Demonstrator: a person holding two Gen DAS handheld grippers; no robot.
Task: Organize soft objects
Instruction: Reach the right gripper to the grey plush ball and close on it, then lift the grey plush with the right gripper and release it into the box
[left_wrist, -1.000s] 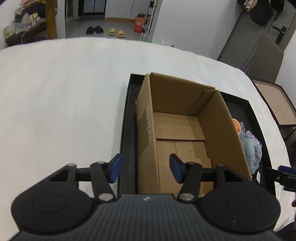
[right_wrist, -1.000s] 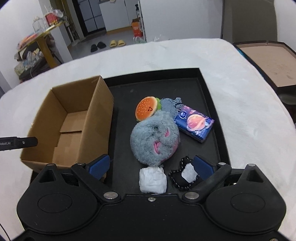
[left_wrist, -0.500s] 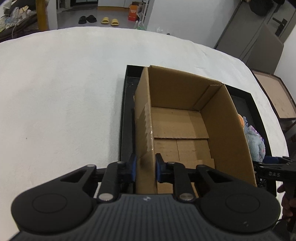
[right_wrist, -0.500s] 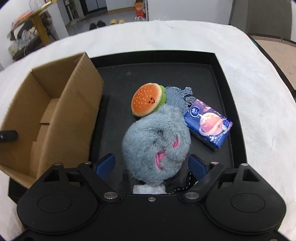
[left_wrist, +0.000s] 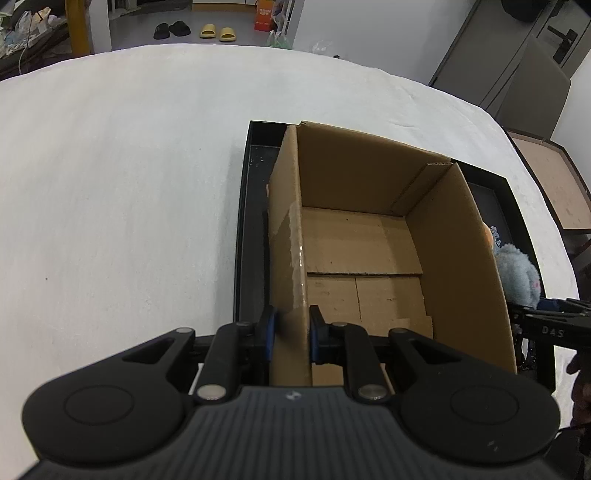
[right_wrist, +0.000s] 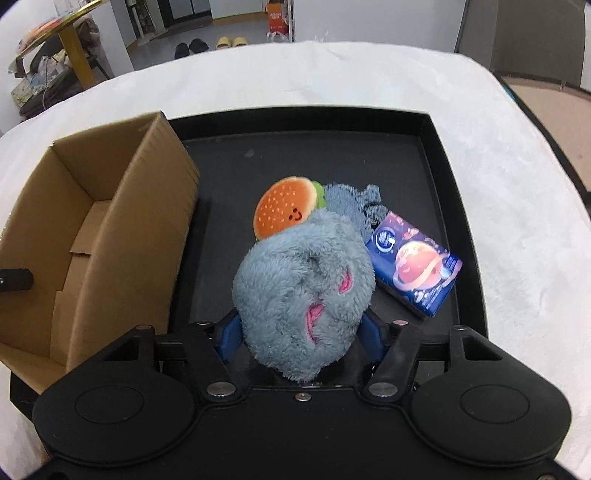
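Observation:
An open, empty cardboard box stands at the left end of a black tray. My left gripper is shut on the box's near left wall. My right gripper is shut on a fluffy grey-blue plush with pink marks, its blue pads pressing both sides. The plush also shows in the left wrist view, beyond the box. A burger plush, a grey knitted piece and a blue tissue pack lie on the tray behind it.
The tray sits on a white cloth-covered table. A brown-topped side table stands beyond the table's right edge. Slippers lie on the floor far back.
My left gripper shut on the box wall. My right gripper moved forward around the grey-blue plush and closed on it, hiding the small white and black items near the tray's front.

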